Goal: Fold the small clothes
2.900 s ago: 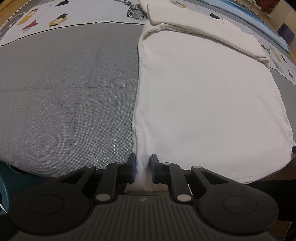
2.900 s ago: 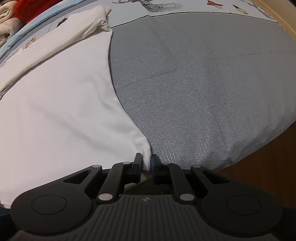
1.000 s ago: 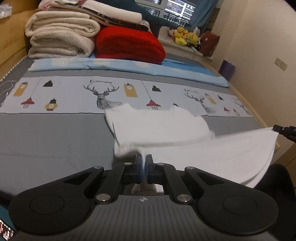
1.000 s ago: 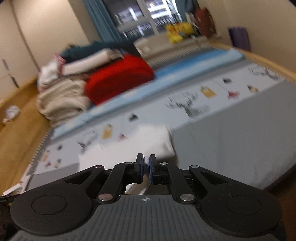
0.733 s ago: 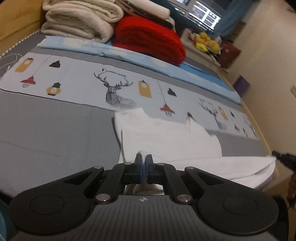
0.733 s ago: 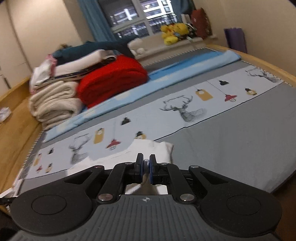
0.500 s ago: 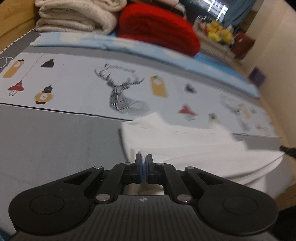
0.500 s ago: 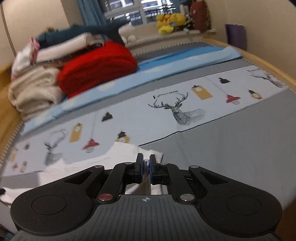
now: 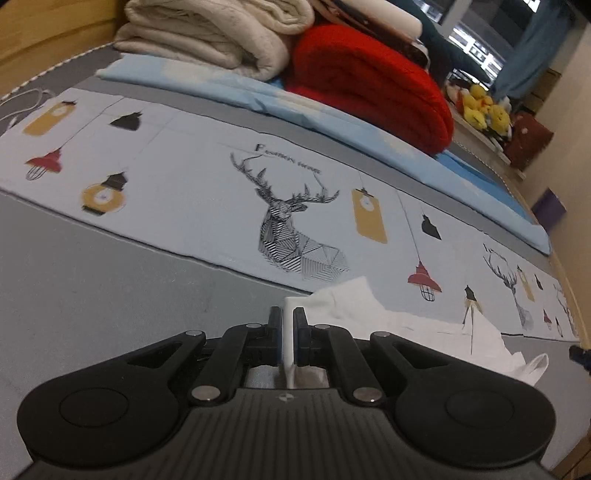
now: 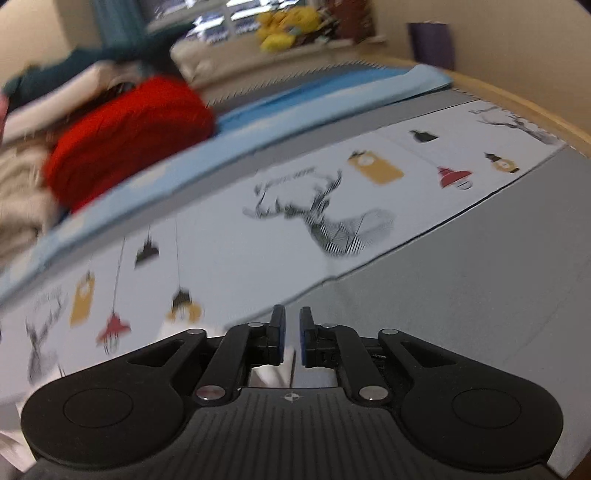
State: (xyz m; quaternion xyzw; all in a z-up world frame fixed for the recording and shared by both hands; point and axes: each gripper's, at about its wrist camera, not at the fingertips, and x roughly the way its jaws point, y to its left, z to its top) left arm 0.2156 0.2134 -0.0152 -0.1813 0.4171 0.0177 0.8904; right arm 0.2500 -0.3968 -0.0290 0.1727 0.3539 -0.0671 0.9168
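Note:
A white garment (image 9: 369,310) lies folded over on the grey and printed bed cover (image 9: 184,184), stretching off to the right in the left wrist view. My left gripper (image 9: 288,314) sits low over its left corner. White cloth fills the narrow gap between the pads, and the jaws are starting to open. In the blurred right wrist view, my right gripper (image 10: 291,321) is opening too. Its pads stand visibly apart, and the white garment (image 10: 273,374) shows loose low in the gap, behind the tips. The garment's near part is hidden under both gripper bodies.
Folded cream blankets (image 9: 207,33) and a red blanket (image 9: 369,85) are stacked at the far side of the bed. Yellow plush toys (image 9: 480,110) and a purple box (image 9: 550,208) stand beyond. A wooden bed edge (image 10: 535,107) curves along the right.
Both grippers came forward and down over the bed, carrying the garment's near edge onto its far part. The right jaws have parted, and the left gap has widened slightly.

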